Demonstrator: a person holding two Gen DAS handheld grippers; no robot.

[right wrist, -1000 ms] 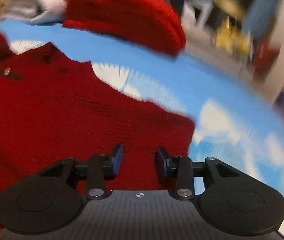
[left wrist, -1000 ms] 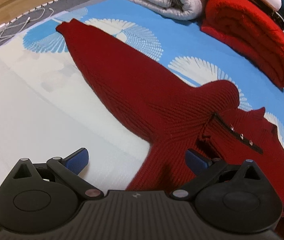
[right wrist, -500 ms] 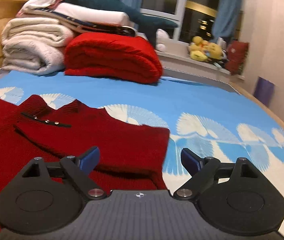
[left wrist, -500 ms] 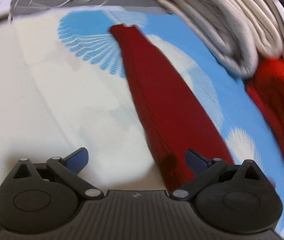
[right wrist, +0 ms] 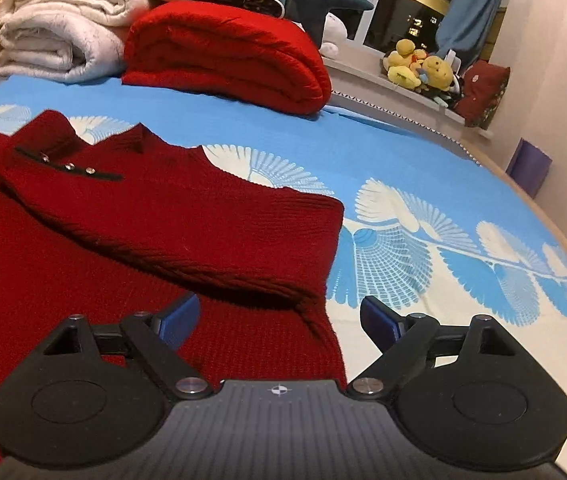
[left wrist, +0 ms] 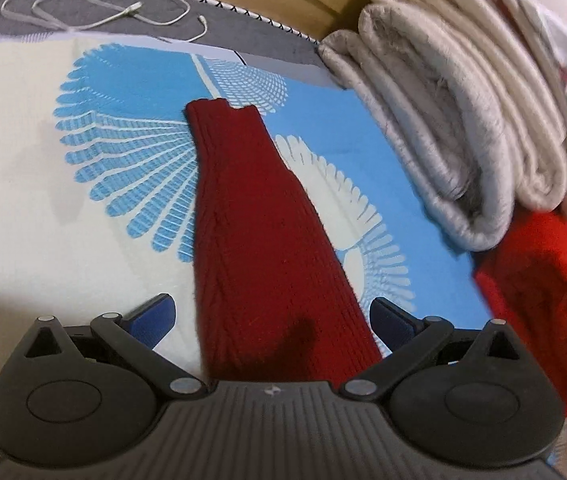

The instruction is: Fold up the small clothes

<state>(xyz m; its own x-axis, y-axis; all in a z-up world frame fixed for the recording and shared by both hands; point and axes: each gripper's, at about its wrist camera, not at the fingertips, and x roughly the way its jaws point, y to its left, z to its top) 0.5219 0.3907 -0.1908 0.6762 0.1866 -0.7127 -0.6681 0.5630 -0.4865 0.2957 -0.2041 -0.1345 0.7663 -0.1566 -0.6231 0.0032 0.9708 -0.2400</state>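
Note:
A dark red knitted sweater (right wrist: 135,216) lies flat on a blue and white bedspread (right wrist: 423,184). Its right sleeve is folded across the chest, below the buttoned collar (right wrist: 69,166). My right gripper (right wrist: 279,318) hovers open over the folded sleeve's lower right corner, nothing between its blue pads. In the left wrist view the other sleeve (left wrist: 259,232) stretches straight away from me, its cuff (left wrist: 219,114) far off. My left gripper (left wrist: 271,318) is open just above this sleeve, one pad on each side, not pressing it.
Folded white quilts (left wrist: 455,120) and a rolled bright red blanket (right wrist: 223,52) are stacked at the head of the bed. A white cable (left wrist: 95,12) lies on grey mattress edge. Plush toys (right wrist: 419,68) sit on the windowsill. A purple box (right wrist: 529,166) stands by the right wall.
My right gripper went from nearly shut to wide open and lifted back off the sweater. My left gripper swung left from the sweater's shoulder out along the sleeve, staying open.

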